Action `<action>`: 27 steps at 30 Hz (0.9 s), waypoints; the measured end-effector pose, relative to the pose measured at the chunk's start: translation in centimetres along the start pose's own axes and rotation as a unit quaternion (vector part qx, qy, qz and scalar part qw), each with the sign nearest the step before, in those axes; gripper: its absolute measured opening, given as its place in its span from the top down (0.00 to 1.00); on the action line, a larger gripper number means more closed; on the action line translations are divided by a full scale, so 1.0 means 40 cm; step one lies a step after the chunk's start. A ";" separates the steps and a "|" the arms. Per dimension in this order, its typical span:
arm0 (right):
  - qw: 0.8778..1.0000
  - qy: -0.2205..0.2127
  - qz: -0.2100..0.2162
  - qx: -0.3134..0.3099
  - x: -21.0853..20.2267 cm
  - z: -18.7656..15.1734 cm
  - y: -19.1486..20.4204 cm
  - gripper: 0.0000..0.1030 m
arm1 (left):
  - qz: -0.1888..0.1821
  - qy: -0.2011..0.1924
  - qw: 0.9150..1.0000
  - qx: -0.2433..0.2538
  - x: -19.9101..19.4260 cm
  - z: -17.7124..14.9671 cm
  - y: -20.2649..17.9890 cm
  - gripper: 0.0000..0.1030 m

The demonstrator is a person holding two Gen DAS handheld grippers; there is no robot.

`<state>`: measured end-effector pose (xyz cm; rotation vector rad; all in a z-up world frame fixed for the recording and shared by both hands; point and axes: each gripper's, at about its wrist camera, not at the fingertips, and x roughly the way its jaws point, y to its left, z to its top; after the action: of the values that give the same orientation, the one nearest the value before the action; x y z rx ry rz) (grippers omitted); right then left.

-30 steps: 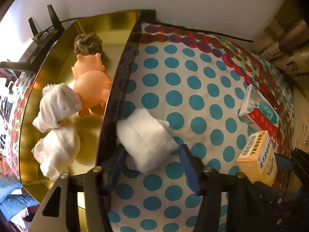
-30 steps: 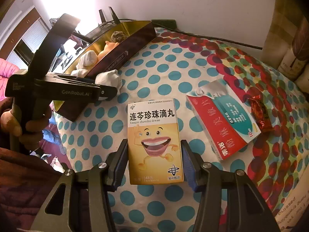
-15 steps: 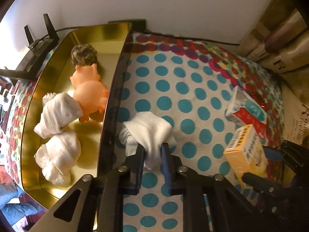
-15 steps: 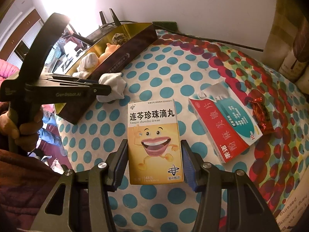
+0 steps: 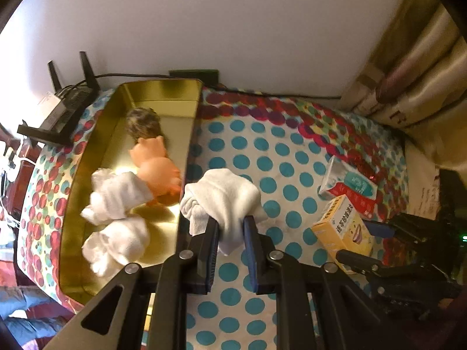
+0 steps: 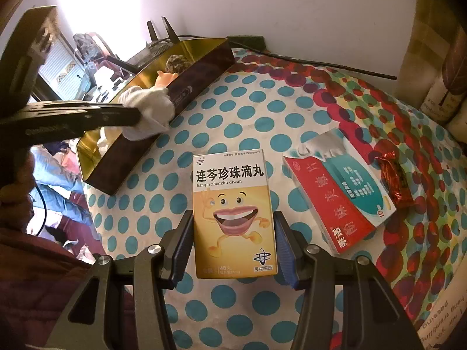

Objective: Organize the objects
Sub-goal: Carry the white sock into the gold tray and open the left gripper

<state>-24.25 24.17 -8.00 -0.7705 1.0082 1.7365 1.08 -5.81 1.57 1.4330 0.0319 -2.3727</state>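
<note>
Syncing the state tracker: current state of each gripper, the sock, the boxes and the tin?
left gripper: shut on white sock
white sock: lifted off cloth
right gripper: shut on yellow box
yellow box: gripped, closed
red box: lying flat
gold tin: open, holding toys and socks

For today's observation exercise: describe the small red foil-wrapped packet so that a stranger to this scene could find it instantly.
Start at the polka-dot tablecloth, on the side away from the long gold metal tin. There lies a flat red-and-teal cardboard box. The small red foil-wrapped packet sits just beyond that box's far edge; unlike the boxes, it is crinkled, shiny and unprinted.
</note>
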 end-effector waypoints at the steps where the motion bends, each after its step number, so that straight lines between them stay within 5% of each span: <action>1: 1.000 -0.002 -0.002 0.000 0.000 0.003 0.000 0.52 | 0.003 -0.004 1.000 -0.003 -0.012 -0.001 0.011 0.83; 14: 1.000 -0.011 0.005 -0.017 0.010 0.055 0.029 0.52 | 0.059 -0.021 0.997 -0.052 -0.094 -0.028 0.190 0.83; 27: 0.999 -0.027 0.008 -0.039 0.012 0.107 0.091 0.52 | 0.075 -0.021 0.995 -0.065 -0.107 -0.034 0.261 0.83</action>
<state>-28.05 27.40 -5.38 -0.7639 0.9167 1.8098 7.37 -13.99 6.32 1.2776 0.0642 -2.2345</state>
